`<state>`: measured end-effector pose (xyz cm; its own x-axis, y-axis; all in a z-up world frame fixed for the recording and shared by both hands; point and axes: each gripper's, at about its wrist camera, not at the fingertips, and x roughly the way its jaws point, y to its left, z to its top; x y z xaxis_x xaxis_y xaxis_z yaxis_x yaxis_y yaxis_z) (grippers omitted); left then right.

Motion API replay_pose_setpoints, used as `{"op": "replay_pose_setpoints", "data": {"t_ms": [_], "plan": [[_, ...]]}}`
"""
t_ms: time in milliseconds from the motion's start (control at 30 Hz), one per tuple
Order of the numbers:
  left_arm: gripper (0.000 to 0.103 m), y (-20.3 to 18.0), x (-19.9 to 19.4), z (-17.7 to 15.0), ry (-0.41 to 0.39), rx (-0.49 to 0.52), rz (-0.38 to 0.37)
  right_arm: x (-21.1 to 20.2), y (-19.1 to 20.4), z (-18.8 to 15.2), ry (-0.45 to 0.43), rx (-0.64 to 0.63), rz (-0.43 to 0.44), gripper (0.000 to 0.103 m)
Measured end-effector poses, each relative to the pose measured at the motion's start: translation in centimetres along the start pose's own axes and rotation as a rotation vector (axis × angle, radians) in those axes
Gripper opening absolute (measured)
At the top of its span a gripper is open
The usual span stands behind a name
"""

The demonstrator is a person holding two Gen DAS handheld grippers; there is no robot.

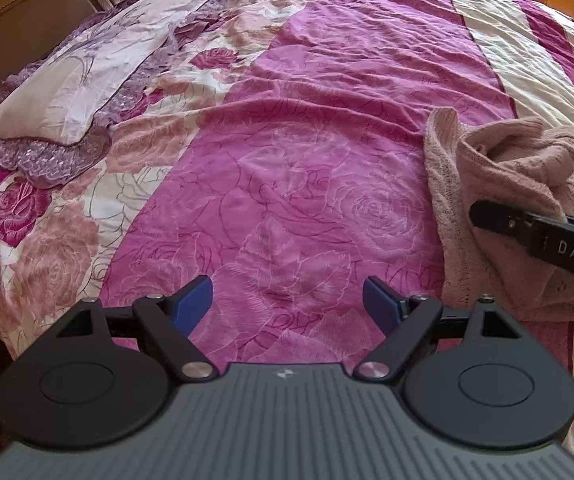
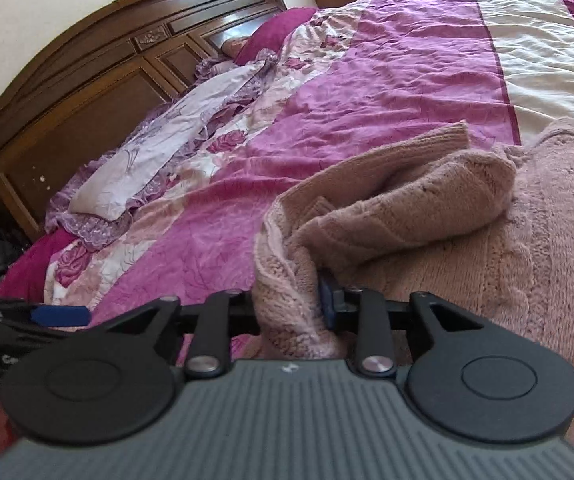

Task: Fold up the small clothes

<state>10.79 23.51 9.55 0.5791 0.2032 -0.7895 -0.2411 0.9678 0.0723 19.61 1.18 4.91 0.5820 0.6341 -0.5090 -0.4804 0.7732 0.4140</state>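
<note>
Left gripper point(image 1: 289, 300): jaws wide apart, empty, above bedspread point(image 1: 287, 140). Right gripper point(image 2: 299, 300): clamped on pink knit sweater point(image 2: 427, 208) edge.

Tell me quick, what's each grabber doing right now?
Left gripper: open, holding nothing, over the bedspread.
Right gripper: shut on the pink sweater, pinching a fold at its edge.

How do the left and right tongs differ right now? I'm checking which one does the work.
The left tongs are open, blue pads apart and empty; the right tongs are shut on the pink knit sweater. The left hover over bare bedspread; the right sit at the sweater's edge. Both share the same black build.
</note>
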Motion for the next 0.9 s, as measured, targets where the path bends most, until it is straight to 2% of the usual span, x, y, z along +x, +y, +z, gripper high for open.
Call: {"op": "replay_pose_setpoints", "data": {"t_ms": [100, 333, 467, 533, 633, 733, 900], "plan": [[0.087, -0.5, -0.4, 0.4, -0.021, 0.018, -0.017, -1.4, 0.0, -0.2, -0.016, 0.023, 0.023, 0.045], [0.087, -2.5, -1.8, 2.0, -0.078, 0.057, -0.082, -6.0, -0.4, -0.5, -0.076, 0.024, 0.032, 0.046], [0.087, -4.3, -2.3, 3.0, -0.101, 0.098, -0.119, -8.2, -1.4, -0.3, -0.126, -0.013, -0.066, 0.046], [0.092, -5.3, -2.5, 3.4, -0.11, 0.115, -0.141, -8.8, -2.5, -0.3, -0.143, -0.003, -0.11, 0.046], [0.092, -6.9, -2.5, 4.0, -0.136, 0.154, -0.168, -9.3, -4.2, -0.3, -0.159, 0.035, -0.162, 0.046], [0.092, -8.7, -2.0, 4.7, -0.157, 0.211, -0.185, -9.7, -5.8, -0.5, -0.176, 0.087, -0.197, 0.046], [0.092, -11.7, 0.7, 5.8, -0.147, 0.319, -0.229, -10.1, -7.3, -1.0, -0.19, 0.132, -0.22, 0.046]]}}
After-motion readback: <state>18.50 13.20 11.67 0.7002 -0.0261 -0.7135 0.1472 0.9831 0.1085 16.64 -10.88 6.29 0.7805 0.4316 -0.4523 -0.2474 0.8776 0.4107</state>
